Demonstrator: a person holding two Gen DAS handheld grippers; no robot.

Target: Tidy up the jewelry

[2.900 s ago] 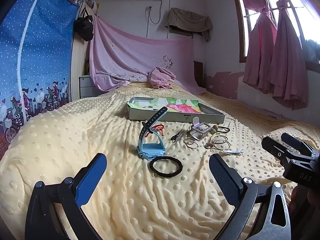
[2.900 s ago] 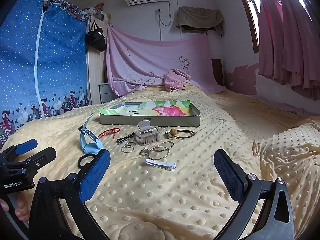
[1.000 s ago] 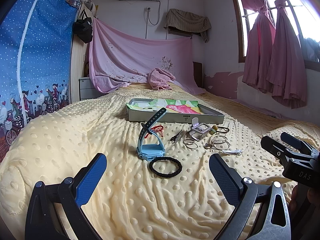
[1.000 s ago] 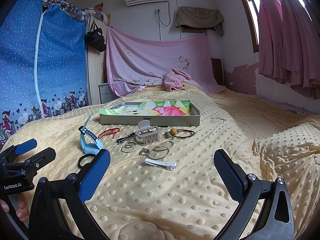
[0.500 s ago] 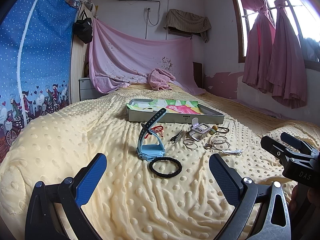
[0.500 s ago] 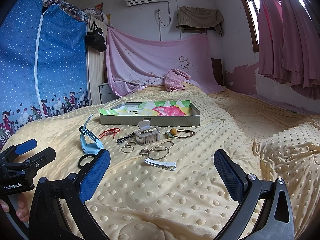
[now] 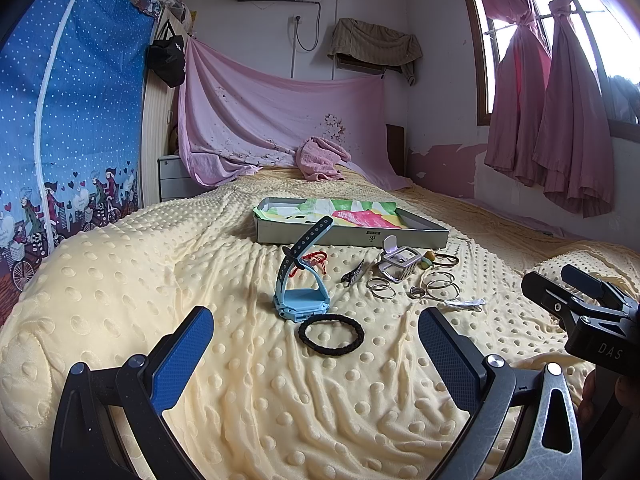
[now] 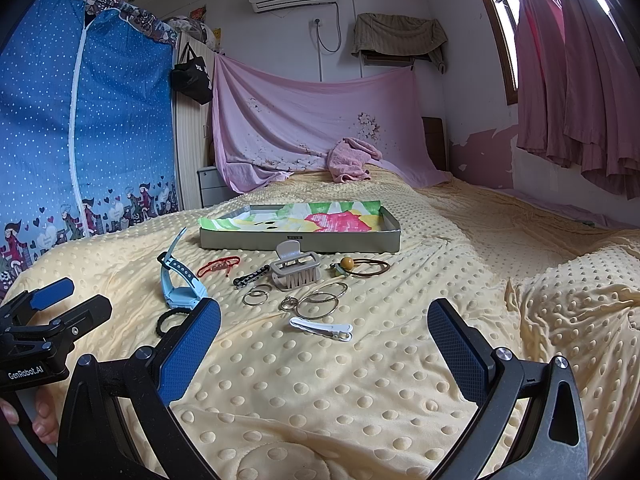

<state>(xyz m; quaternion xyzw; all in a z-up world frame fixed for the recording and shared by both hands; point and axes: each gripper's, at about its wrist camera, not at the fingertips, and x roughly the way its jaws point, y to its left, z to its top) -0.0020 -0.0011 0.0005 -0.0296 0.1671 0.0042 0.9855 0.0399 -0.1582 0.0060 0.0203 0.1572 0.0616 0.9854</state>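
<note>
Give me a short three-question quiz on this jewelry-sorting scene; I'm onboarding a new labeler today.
1. True or false: the tray already holds some of the jewelry.
2. Which item lies nearest the left gripper: A) black hair tie, B) white hair clip, C) gray claw clip?
3. Fill in: the blue watch rests on the yellow ____.

Key: 1 false, only colorful paper lines it; 2 A; 3 blanket. The right gripper and the left are both open and empty.

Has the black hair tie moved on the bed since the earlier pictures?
No. The black hair tie lies just in front of the blue watch, with the same gap to it as in the earlier left wrist views.
</note>
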